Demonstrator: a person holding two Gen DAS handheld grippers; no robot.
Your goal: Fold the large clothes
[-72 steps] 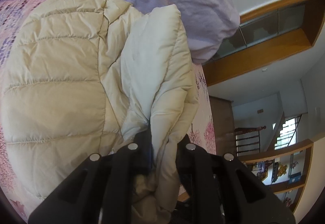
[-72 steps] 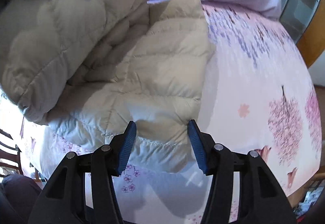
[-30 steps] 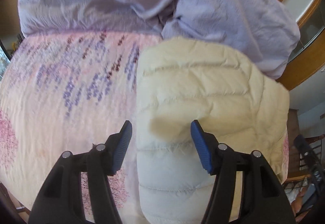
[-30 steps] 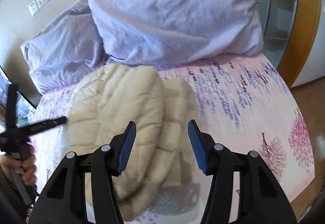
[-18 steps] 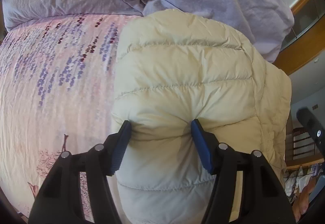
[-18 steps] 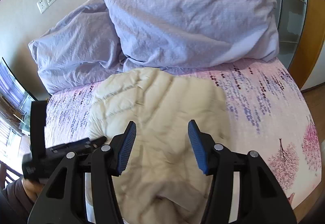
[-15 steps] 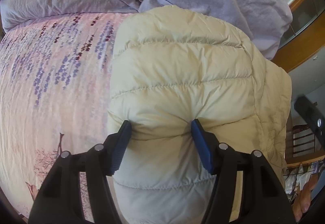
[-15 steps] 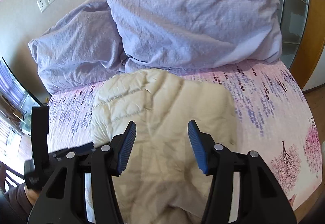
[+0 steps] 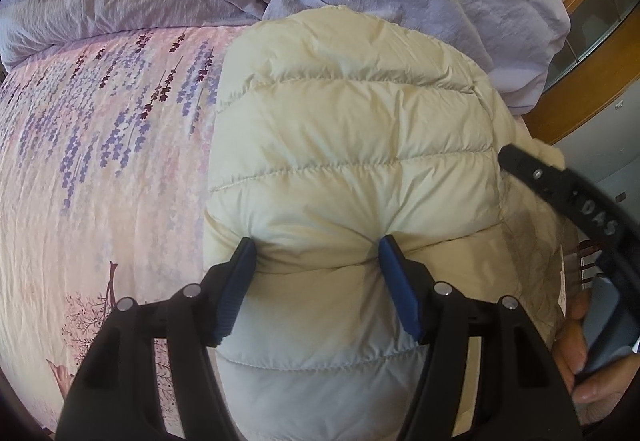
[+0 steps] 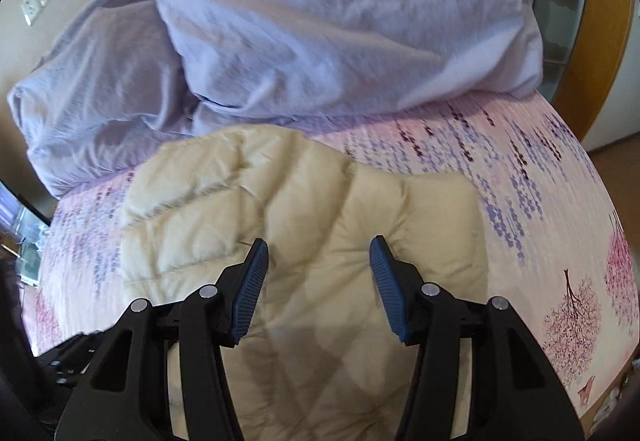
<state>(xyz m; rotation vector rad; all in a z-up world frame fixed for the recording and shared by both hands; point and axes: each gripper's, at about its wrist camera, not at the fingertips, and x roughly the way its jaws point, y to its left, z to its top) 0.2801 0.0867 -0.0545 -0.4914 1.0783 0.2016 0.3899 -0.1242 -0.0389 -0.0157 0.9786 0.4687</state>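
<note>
On the bed [image 9: 80, 177], just below the lavender pillows [image 10: 320, 21], our cream puffer jacket [image 9: 352, 169] now lies as a compact folded bundle. A couple of seconds ago we had a flap of it pinched in the left tongs [image 9: 314, 261] and lifted over; that flap has since been laid down and let go. Those tongs now stand about half open, their blue pads [image 9: 240, 265] pushed into the top quilted layer so a puff of it bulges up between them; whether they are squeezing it or only pressing down we cannot tell, though the dimples at both pads suggest contact. The right tongs [image 10: 318, 261] also stand about half open and empty, hovering above the jacket's near part, having swung in over it within the last second. We read this as the fold being made and the work turning to flattening: down fill springs back, so the bundle may need pressing or another tuck to stay shut.
</note>
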